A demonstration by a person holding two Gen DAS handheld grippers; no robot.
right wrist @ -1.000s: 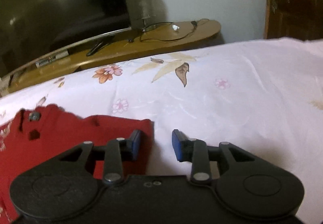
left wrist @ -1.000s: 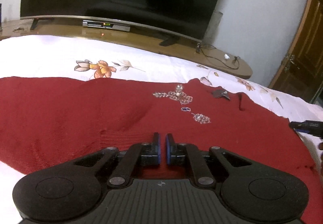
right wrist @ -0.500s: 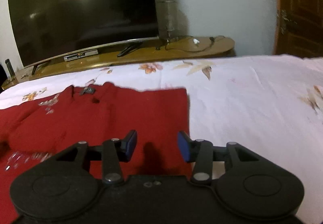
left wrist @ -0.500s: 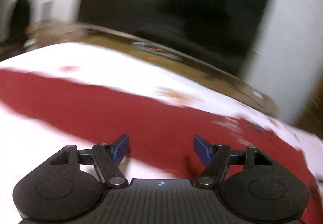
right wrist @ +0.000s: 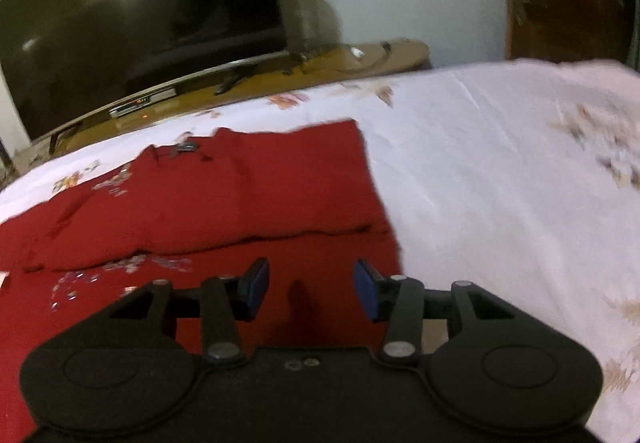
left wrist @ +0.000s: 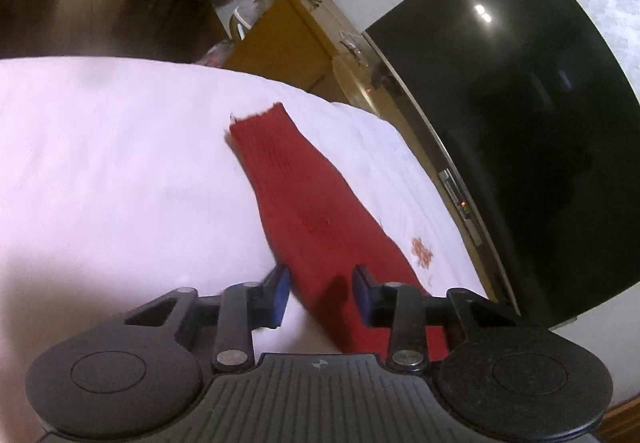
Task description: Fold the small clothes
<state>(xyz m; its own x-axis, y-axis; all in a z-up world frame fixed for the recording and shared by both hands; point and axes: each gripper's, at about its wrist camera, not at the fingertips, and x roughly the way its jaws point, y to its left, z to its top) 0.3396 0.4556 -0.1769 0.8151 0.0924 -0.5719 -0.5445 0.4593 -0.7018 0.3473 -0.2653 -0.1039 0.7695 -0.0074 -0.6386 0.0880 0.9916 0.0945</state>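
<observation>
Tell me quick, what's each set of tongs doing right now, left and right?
Left tongs: closing, red sleeve between the pads but not gripped.
Right tongs: opening, holding nothing, above the red sweater.

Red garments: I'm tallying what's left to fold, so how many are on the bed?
1: a red sweater spread on the white bedsheet, its sleeve stretched out in the left wrist view. Others may lie out of frame.
</observation>
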